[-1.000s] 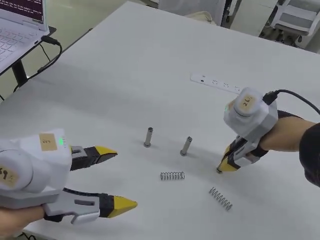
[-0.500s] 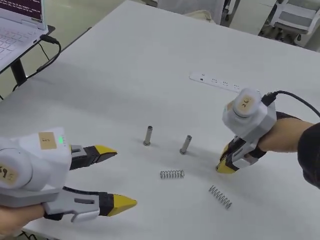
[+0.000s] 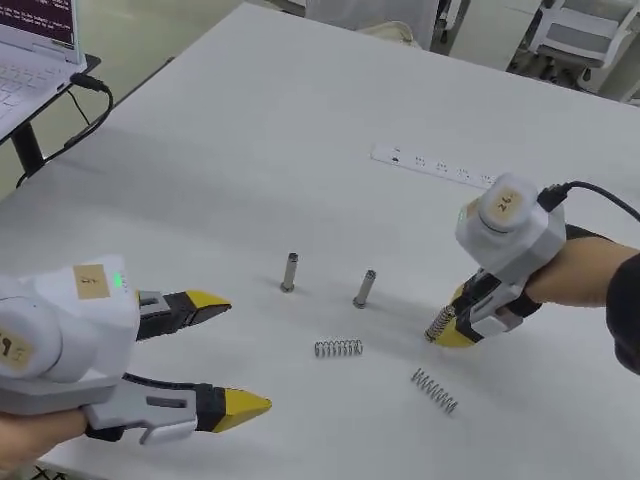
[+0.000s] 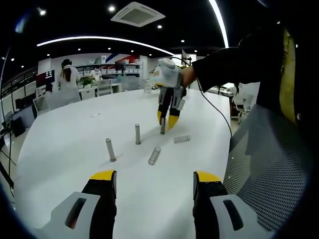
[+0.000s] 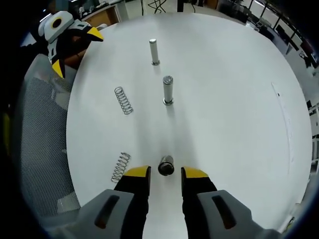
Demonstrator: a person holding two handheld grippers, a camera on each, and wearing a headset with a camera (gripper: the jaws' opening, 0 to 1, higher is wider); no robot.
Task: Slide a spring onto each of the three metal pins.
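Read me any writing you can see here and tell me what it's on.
"26", probably, handwritten: tan sticker on the white right hand-held gripper.
Handwritten marks, unreadable: tan stickers on the white left hand-held gripper.
Dark laptop screen: text too small to read.

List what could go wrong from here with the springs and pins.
The right claw closely flanks the third pin, which seems to carry a spring; drawing away sideways might tip it.
The middle spring and the right-hand spring lie loose on the smooth table and may roll if nudged.
The left-hand bare pin and the right-hand bare pin stand close together; reaching one risks toppling the other.
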